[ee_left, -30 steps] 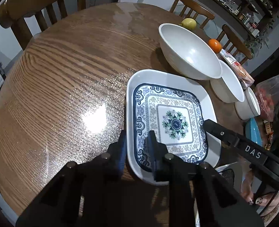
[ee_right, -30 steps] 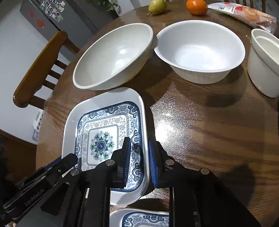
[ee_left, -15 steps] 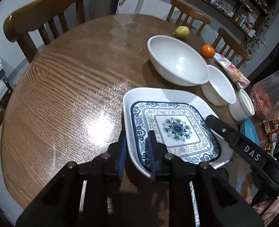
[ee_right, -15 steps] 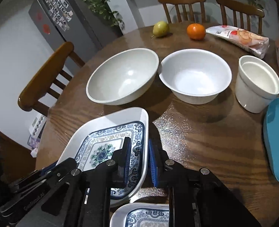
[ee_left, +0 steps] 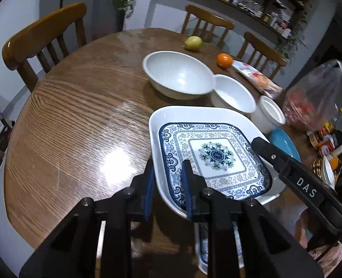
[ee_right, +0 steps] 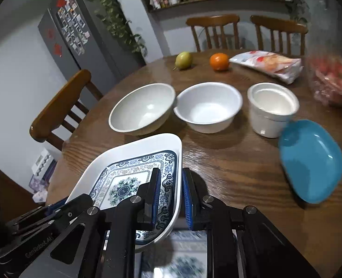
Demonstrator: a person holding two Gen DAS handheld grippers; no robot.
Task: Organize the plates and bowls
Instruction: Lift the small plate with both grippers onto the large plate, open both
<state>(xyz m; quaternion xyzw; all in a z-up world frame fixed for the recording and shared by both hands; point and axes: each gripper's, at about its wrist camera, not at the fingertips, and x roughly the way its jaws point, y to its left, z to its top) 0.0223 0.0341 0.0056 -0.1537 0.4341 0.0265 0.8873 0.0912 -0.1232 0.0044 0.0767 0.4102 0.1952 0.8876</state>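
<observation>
A square white plate with a blue floral pattern (ee_left: 213, 153) is held in the air above the table by both grippers. My left gripper (ee_left: 167, 176) is shut on its left rim. My right gripper (ee_right: 171, 185) is shut on its right rim (ee_right: 179, 162). Under it lies a second patterned plate (ee_right: 184, 257), mostly hidden. Further back stand a large white bowl (ee_right: 143, 108), a smaller white bowl (ee_right: 209, 106) and a white pot (ee_right: 271, 106). A blue plate (ee_right: 312, 159) lies at the right.
The round wooden table (ee_left: 78, 120) carries a pear (ee_right: 183, 60), an orange (ee_right: 219, 61), a snack packet (ee_right: 268, 66) and a plastic bag (ee_left: 314, 102) at the far side. Wooden chairs (ee_left: 43, 39) ring the table.
Both grippers have lifted the patterned plate off the table and pulled it back toward me. The second patterned plate below has come into view.
</observation>
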